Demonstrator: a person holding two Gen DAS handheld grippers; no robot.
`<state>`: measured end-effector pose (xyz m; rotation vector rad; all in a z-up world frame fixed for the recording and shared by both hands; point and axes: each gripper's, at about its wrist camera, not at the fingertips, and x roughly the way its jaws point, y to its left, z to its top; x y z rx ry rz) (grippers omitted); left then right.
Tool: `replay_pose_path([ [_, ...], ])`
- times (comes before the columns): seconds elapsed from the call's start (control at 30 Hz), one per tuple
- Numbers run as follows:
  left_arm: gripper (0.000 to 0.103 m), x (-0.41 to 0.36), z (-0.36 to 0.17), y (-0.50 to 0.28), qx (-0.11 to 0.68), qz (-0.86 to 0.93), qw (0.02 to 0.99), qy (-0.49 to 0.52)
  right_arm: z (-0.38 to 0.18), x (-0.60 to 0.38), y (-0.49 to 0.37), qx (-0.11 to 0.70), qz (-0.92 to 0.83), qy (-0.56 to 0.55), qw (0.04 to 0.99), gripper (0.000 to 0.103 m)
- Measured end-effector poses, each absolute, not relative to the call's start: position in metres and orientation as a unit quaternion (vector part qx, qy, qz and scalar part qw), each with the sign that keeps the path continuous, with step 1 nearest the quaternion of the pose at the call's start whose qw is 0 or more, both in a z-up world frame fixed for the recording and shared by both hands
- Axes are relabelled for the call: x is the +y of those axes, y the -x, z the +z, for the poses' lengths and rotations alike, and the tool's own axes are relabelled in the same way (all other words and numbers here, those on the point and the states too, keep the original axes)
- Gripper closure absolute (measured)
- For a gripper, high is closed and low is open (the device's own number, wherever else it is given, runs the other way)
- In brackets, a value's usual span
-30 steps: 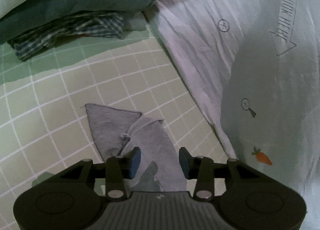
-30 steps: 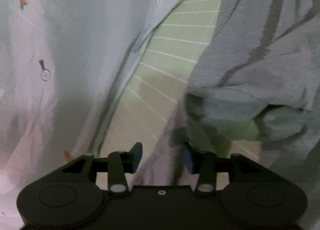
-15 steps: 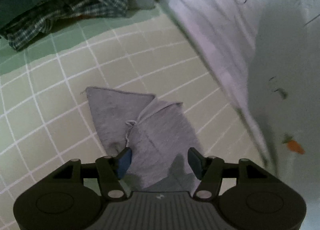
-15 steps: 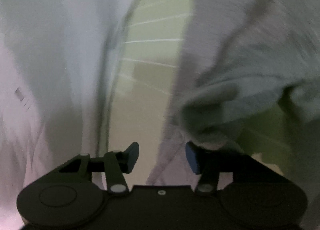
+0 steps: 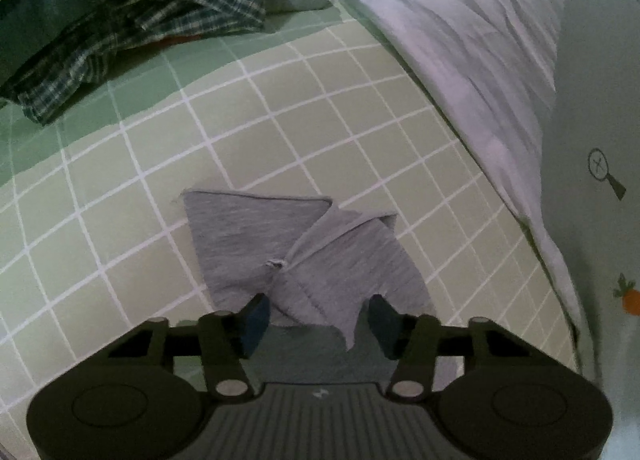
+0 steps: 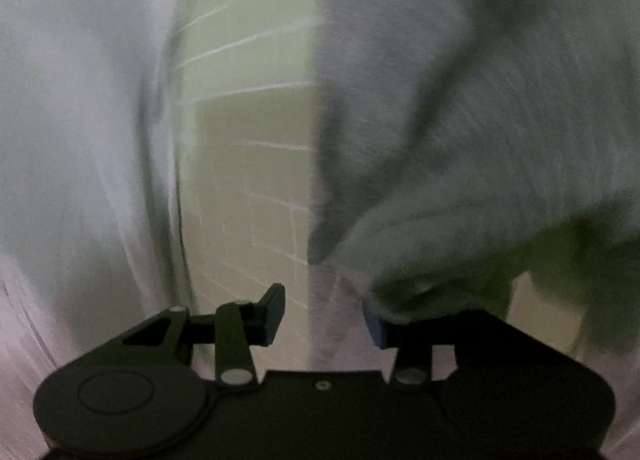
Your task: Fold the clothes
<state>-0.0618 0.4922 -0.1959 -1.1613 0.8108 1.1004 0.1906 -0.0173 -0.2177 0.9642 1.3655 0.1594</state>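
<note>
Left claw: our left claw (image 5: 316,314) hangs released at lower centre of its frame, both pads astride the near edge of the grey garment (image 5: 304,256), gripping nothing.
Right claw: our right claw (image 6: 324,314) is likewise spread wide; grey cloth (image 6: 460,147) drapes over its right-hand pad, unpinched as far as we can tell.
Garment place: we see it lying crumpled on the green checked bedsheet (image 5: 248,131), mid-frame.
Surroundings: plaid shirt (image 5: 132,35) upper left, white duvet (image 5: 472,51) along the right.
Risk: we judge a pinch here may catch one layer only, so the fold skews; blur on the right view hides the true edge.
</note>
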Motion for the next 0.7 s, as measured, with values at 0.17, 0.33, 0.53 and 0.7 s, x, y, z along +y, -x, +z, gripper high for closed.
replay_pose_path([
  [0.17,0.055,0.493,-0.197,0.071,0.347,0.47,0.631,0.51,-0.168,0.021,-0.175,0.533,0.167,-0.13,0.819,0.045],
  [0.33,0.059,0.493,-0.197,0.073,0.348,0.471,0.633,0.506,-0.168,0.033,-0.162,0.495,0.191,-0.028,0.847,0.042],
  [0.53,0.062,0.492,-0.196,0.077,0.352,0.47,0.641,0.495,-0.172,0.051,-0.154,0.445,0.231,0.091,0.86,0.026],
  [0.7,0.072,0.494,-0.196,0.078,0.358,0.475,0.642,0.484,-0.18,0.058,-0.154,0.435,0.272,0.16,0.843,0.024],
])
